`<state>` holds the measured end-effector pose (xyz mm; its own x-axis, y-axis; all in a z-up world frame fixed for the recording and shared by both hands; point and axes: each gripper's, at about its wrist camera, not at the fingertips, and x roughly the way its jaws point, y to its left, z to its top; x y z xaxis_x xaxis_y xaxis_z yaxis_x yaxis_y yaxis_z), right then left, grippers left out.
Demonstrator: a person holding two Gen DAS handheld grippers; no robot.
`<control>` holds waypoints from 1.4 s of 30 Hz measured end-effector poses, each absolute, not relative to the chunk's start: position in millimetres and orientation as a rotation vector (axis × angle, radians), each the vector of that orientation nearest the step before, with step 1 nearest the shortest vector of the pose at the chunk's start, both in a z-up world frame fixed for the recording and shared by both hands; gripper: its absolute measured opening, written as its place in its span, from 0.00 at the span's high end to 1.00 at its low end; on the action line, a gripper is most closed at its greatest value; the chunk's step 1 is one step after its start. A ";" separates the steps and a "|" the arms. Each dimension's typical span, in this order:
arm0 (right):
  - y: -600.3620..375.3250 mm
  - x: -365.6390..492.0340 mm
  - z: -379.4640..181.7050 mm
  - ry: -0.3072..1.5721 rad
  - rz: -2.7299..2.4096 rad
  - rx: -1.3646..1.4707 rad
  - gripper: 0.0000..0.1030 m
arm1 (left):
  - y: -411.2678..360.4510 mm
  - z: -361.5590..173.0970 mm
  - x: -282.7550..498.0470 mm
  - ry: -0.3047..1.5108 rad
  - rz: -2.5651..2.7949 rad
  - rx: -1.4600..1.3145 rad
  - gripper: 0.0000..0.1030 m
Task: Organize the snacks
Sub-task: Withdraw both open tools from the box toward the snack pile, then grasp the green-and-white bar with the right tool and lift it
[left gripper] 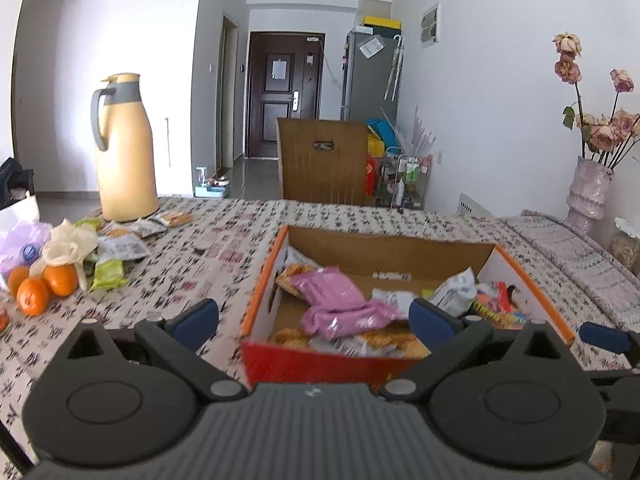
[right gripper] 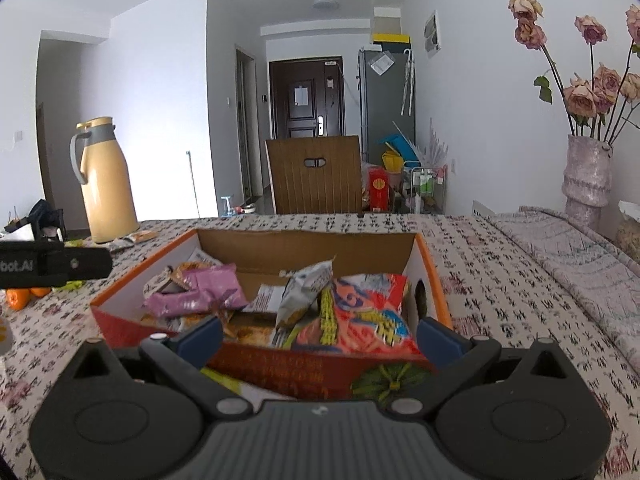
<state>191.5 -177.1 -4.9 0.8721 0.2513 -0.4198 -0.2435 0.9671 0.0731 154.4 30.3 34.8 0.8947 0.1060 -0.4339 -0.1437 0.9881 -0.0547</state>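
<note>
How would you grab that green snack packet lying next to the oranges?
Probably from above with the left hand-held gripper, pinching the green packet across its narrow width: it lies flat and crumpled on the tablecloth, clear of the oranges.

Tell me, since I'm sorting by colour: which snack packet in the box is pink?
The pink packet at the box's left side; the neighbouring packets are white, orange or red.

An orange-rimmed box (right gripper: 430, 268) with brown inside holds pink packets (left gripper: 332, 300) and a red bag (right gripper: 368, 312). The counter (right gripper: 480, 280) wears white cloth with dark marks. The jug (left gripper: 126, 152) is tan and grey.
</note>
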 end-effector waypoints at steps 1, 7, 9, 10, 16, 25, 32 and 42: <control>-177.0 188.3 -6.2 0.447 0.259 0.019 0.00 | 32.9 32.2 151.3 0.452 0.131 -0.087 0.00; -174.8 175.5 -16.5 0.482 0.243 0.013 0.00 | 46.4 14.9 134.6 0.497 0.117 -0.071 0.00; -175.1 173.1 -20.9 0.501 0.249 0.021 0.00 | 49.1 9.1 130.5 0.506 0.117 -0.056 0.00; -175.4 172.1 -22.8 0.511 0.252 0.023 0.00 | 51.4 6.7 129.2 0.511 0.116 -0.051 0.00; -172.4 167.7 -34.0 0.568 0.236 -0.014 0.00 | 62.8 -11.2 127.7 0.539 0.116 -0.040 0.00; -166.3 171.1 -36.0 0.604 0.232 -0.025 0.00 | 73.6 -27.9 132.5 0.557 0.100 -0.073 0.00; -156.7 180.1 -33.6 0.611 0.223 -0.044 0.00 | 81.8 -33.6 135.2 0.566 0.091 -0.124 0.00; -131.2 194.3 -41.8 0.637 0.298 -0.114 0.00 | 82.2 -34.9 135.4 0.568 0.092 -0.132 0.00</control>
<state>194.3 -131.2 -41.8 0.7633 0.2386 -0.6004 -0.3081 0.9512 -0.0136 135.4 82.2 -34.9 0.8390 0.0501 -0.5419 -0.1232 0.9874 -0.0995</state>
